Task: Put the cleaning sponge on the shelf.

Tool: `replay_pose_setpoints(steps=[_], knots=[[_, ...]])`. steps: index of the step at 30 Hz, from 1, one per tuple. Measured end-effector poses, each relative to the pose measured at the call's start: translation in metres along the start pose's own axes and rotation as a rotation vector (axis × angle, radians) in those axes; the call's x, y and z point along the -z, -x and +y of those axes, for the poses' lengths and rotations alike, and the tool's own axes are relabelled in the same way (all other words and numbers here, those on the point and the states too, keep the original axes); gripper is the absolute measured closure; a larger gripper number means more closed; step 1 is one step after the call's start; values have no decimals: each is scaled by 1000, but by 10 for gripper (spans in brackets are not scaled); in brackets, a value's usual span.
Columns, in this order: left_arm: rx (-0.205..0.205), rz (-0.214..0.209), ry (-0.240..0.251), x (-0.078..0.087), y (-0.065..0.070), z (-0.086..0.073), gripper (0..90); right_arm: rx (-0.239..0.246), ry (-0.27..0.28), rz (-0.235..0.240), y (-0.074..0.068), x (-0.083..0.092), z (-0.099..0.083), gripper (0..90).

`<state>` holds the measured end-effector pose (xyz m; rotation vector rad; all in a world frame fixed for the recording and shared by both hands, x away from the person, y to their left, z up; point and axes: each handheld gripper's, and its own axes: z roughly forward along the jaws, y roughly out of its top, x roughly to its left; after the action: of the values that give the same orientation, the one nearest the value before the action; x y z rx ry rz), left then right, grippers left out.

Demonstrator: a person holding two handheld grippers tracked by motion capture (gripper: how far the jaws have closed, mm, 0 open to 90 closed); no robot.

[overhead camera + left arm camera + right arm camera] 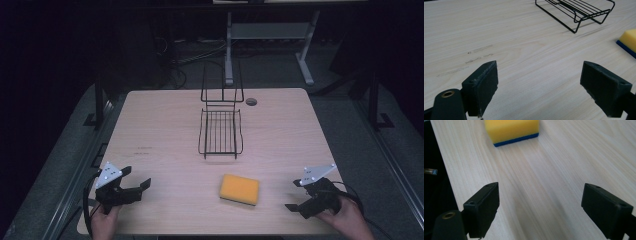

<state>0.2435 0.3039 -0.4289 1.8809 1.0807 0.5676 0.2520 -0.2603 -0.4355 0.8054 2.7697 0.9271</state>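
Note:
A yellow sponge (pixel 239 189) with a dark blue underside lies flat near the table's front, right of centre. Behind it, at mid-table, stands a black wire rack (pixel 220 131) with a tall back frame. My left gripper (pixel 136 178) rests open at the front left corner, held by a hand, with bare wood between its jaws; its own view catches the rack (pixel 579 11) far ahead and the sponge (pixel 629 38) at the right edge. My right gripper (pixel 294 195) sits open at the front right, pointing toward the sponge (pixel 512 130), which lies well ahead of the jaws.
The light wooden table (pixel 160 130) has a round grommet hole (pixel 251 101) near its back edge. In the right gripper view the table's front edge (pixel 445 175) runs along the left side. A desk frame (pixel 270 35) and cables stand on the dark floor behind.

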Motion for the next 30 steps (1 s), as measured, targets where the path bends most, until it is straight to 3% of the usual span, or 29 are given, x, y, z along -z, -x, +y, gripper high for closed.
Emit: replay_pose_setpoints(steps=[11,30], knots=[[-9,-5,-9,-3,2,1,140,23,-13,17,-6,-6,13,145],[-4,-6,-1,-1,0,1,141,117,-55,78,-13,-23,53,145]])
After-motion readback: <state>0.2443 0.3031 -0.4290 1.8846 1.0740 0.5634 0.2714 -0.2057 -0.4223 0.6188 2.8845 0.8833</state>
